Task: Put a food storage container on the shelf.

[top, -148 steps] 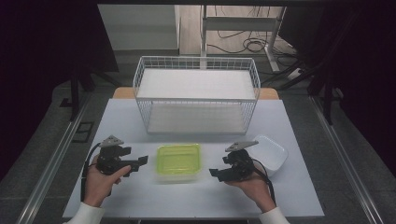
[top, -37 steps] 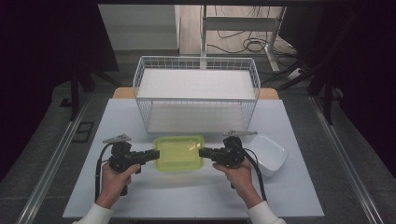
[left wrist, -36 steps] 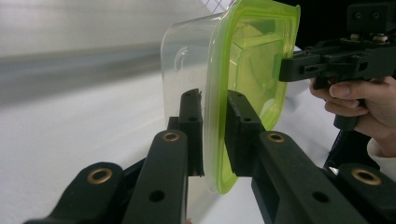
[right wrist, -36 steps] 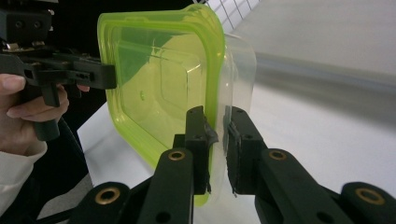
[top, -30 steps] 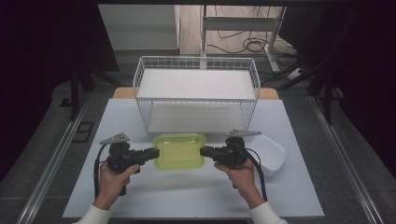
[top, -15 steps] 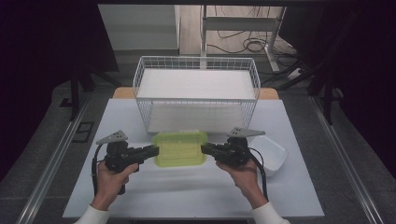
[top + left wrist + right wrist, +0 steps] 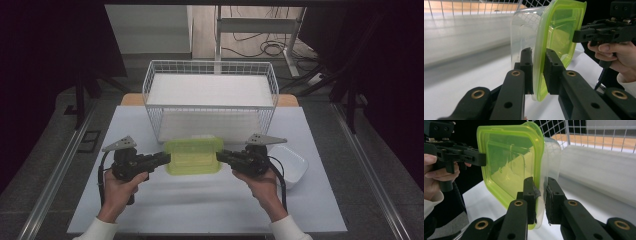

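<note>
I hold the box (image 7: 194, 156), clear with a green lid (image 7: 556, 37), in the lower middle of the high view, just in front of the basket (image 7: 210, 100). My left tool (image 7: 161, 160) pinches its left rim and my right tool (image 7: 223, 156) pinches its right rim, each on the lid's edge. Both grips are thin. If my hands drift apart or twist unevenly, I judge the rim could slip out or the lid pop off, and the box would drop to the table (image 7: 200, 205) or catch the basket's wire. I can read no writing or label anywhere.
</note>
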The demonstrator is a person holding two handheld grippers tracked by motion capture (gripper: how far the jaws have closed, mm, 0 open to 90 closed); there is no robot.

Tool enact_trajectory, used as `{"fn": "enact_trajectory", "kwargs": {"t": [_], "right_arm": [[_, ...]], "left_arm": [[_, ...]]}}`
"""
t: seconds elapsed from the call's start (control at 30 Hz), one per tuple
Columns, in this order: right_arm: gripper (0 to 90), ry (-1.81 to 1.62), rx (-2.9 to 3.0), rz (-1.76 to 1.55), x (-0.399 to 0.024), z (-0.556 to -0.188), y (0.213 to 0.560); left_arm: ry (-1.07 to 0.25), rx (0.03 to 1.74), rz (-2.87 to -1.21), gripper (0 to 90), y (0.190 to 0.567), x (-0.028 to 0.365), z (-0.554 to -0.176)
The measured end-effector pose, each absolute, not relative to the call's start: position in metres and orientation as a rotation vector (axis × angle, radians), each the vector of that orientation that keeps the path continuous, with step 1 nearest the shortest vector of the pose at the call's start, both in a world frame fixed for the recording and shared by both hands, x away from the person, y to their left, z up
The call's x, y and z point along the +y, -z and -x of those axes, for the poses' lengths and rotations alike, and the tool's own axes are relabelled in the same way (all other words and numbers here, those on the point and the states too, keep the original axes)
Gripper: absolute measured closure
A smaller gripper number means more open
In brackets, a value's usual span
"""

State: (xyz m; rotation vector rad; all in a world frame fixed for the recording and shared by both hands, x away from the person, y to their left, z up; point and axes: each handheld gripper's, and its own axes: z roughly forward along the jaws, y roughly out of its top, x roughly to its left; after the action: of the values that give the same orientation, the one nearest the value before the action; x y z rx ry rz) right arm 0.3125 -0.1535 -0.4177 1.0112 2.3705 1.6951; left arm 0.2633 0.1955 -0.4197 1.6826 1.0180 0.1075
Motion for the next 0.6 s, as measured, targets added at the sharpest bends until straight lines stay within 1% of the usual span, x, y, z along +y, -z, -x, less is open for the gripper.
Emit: {"fn": "enact_trajectory", "kwargs": {"t": [0.13,0.47,0.6], "right_arm": [[79.6,-1.711,2.337,-0.999,-0.156,-0.312,0.409],[79.6,-1.716,2.270,-0.974,-0.165,-0.319,0.375],[79.7,-1.735,2.241,-0.969,-0.169,-0.323,0.362]], "left_arm": [[-0.111,0.994,-1.680,79.4,0.410,0.193,-0.270],[-0.155,0.937,-1.689,79.7,0.374,0.185,-0.287],[-0.150,0.925,-1.683,79.7,0.363,0.183,-0.295]]}}
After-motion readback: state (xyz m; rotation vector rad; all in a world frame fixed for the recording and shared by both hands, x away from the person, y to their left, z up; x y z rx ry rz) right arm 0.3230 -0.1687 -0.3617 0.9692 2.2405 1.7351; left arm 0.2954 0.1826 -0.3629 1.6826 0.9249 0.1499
